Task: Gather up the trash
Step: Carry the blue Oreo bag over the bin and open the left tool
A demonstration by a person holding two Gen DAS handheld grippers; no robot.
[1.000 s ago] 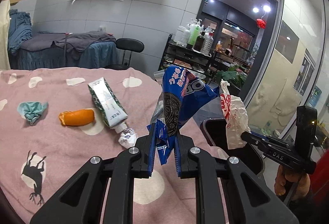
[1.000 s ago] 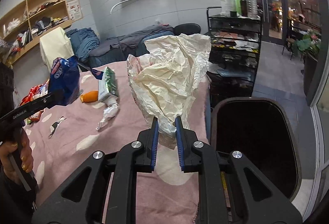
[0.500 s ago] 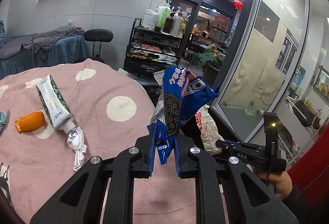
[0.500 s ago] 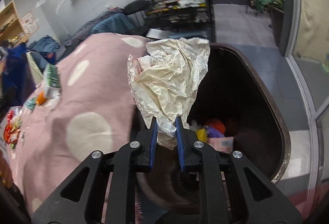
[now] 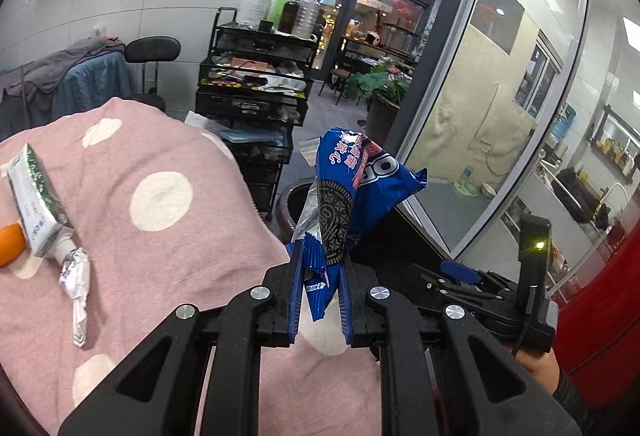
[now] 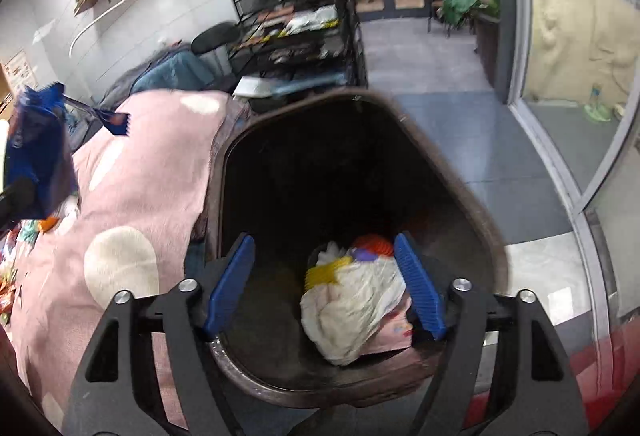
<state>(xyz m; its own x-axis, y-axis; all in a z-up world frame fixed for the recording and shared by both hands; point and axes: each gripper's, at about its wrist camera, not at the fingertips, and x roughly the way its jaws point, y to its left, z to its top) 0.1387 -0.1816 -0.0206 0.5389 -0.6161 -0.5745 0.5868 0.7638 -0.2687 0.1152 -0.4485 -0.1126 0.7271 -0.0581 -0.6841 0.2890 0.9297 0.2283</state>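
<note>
White wrapper (image 6: 352,312) dropped into bin (image 6: 472,203) (one blue wrapper (image 5: 352,191) remains gripped).

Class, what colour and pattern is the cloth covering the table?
Pink with white dots: the cloth shows best in the left wrist view.

Left gripper (image 5: 319,290): black plastic linkage arms, round silver screws at pivots, blue ribbed pads on fingers. Right gripper (image 6: 326,286): same black frame, silver screws, blue ribbed pads. From left wrist view, right unit shows upright black block with small lit yellow-green lamp, thin black cable; dark sleeve cuff on hand (image 5: 538,370) beneath.
</note>
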